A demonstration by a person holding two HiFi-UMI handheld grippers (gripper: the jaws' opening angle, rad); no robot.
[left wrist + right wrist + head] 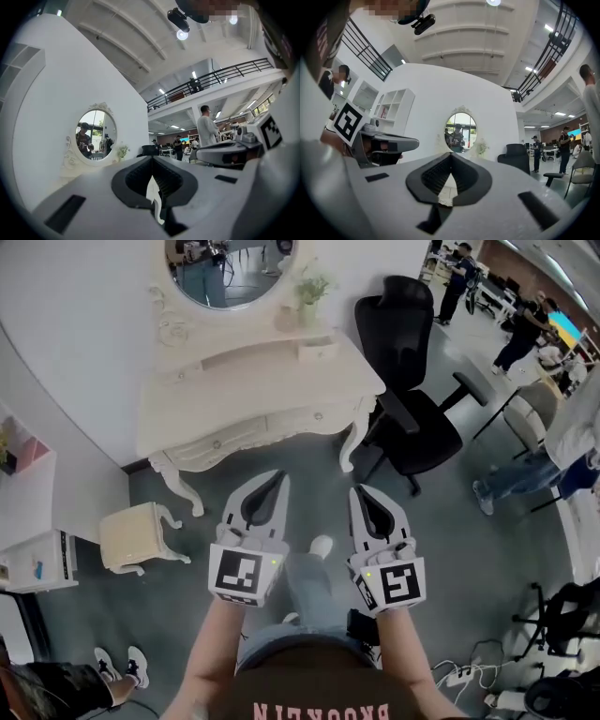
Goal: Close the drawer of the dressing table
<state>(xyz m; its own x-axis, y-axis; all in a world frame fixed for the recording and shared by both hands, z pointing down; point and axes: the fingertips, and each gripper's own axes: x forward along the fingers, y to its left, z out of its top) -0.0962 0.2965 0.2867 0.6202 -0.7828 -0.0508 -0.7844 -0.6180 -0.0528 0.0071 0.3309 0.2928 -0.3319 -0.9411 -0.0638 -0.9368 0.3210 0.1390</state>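
The cream dressing table stands against the white wall under an oval mirror. Its two front drawers look flush with the frame. A small drawer in the raised back shelf seems to stick out slightly. My left gripper and right gripper are side by side in front of the table, a short way off, pointing at it. Both are shut with nothing between the jaws. The left gripper view shows the mirror beyond the closed tips. In the right gripper view the mirror stands straight ahead.
A black office chair stands right of the table. A cream stool sits at the table's left front, with a white shelf unit beyond it. A small plant is on the table top. People stand at the far right.
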